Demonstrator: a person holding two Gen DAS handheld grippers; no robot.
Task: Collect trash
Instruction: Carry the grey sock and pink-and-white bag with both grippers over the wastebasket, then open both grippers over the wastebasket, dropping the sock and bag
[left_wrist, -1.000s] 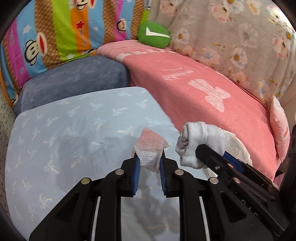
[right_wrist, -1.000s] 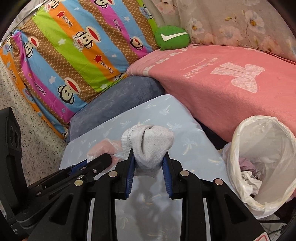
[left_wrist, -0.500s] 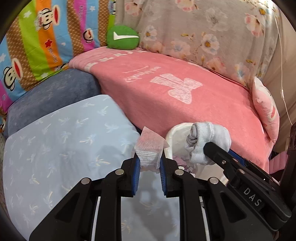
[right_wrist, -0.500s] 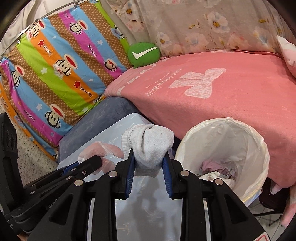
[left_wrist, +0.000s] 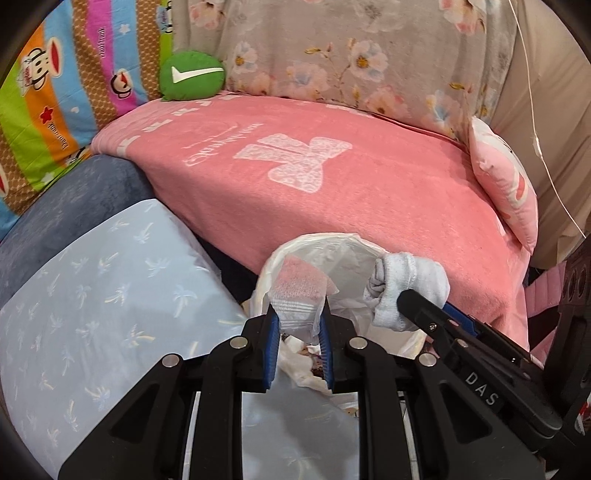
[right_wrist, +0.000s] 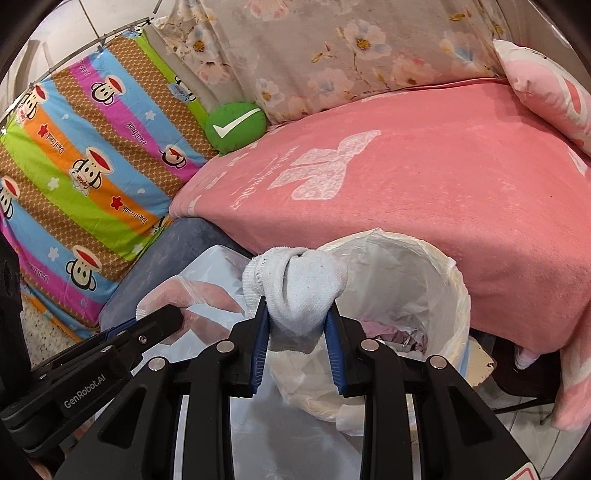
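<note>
A pink packet in clear wrap (left_wrist: 299, 295) sits pinched in my left gripper (left_wrist: 298, 325), which is shut on it just over the near rim of the white-lined bin (left_wrist: 347, 243). A rolled white sock (right_wrist: 299, 291) is clamped in my right gripper (right_wrist: 297, 328), shut on it at the bin's (right_wrist: 436, 280) left rim. In the left wrist view the sock (left_wrist: 406, 288) hangs over the bin's right side. In the right wrist view the pink packet (right_wrist: 195, 295) shows at the left, beside the sock. Crumpled paper and pink scraps (right_wrist: 391, 332) lie inside the bin.
A pink blanket (left_wrist: 332, 177) covers the sofa behind the bin. A pale blue patterned cover (left_wrist: 92, 314) lies at the left. A green round cushion (left_wrist: 192, 75), a striped monkey-print cushion (right_wrist: 92, 166) and a pink pillow (left_wrist: 506, 184) line the back and sides.
Both grippers have swung rightward from over the blue cover to the bin, each still holding its item. The bin has come fully into view under them.
</note>
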